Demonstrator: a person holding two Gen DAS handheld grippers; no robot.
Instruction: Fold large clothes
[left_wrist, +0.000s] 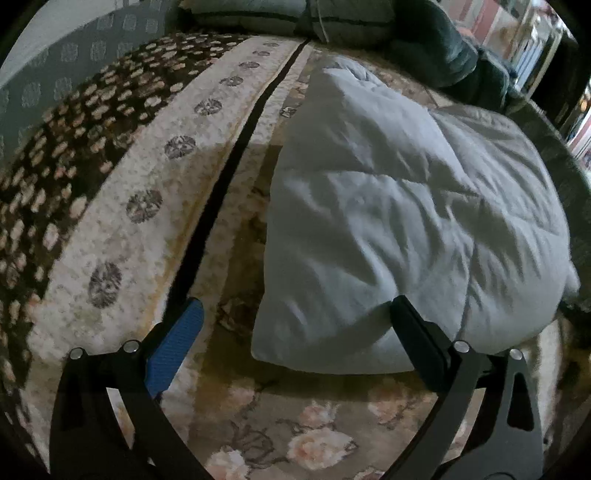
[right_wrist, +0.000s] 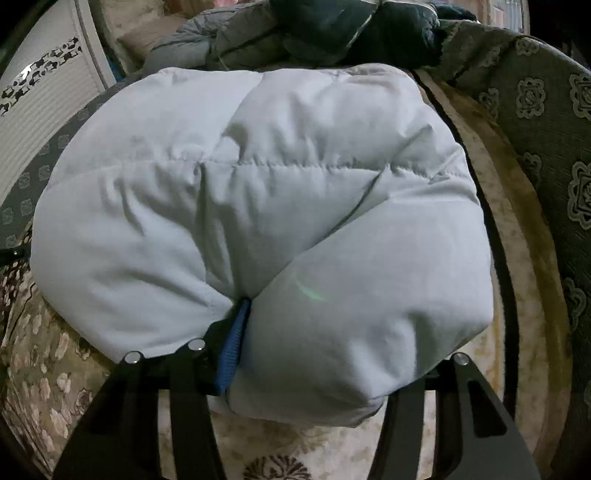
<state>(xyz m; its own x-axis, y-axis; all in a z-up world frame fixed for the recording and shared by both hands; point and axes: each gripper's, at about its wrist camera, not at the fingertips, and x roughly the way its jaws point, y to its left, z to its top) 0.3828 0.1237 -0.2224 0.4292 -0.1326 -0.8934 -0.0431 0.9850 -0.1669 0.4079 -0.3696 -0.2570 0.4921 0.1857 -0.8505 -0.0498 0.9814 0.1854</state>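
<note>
A pale grey padded jacket (left_wrist: 406, 221) lies bunched on a floral rug (left_wrist: 258, 424). In the left wrist view it fills the area from 12 to 4 o'clock, and its near corner reaches down between the tips of the left gripper (left_wrist: 295, 317).

The left gripper's jaws stand wide apart. The blue pad (left_wrist: 177, 347) at 8 o'clock hangs over bare rug, apart from the cloth. The black finger (left_wrist: 417, 339) at 5 o'clock overlaps the jacket's lower edge; whether it touches I cannot tell. Nothing is gripped on this side.

In the right wrist view the jacket (right_wrist: 258, 203) swells across almost the whole frame. A puffy fold at 5 o'clock sits in the right gripper (right_wrist: 314, 332): its blue pad (right_wrist: 231, 354) presses into a deep crease of the cloth, while the other finger is hidden under the bulge. The jaws are clamped on that fold.

More dark clothes (right_wrist: 332, 33) are heaped at 12 o'clock, beyond the jacket.
</note>
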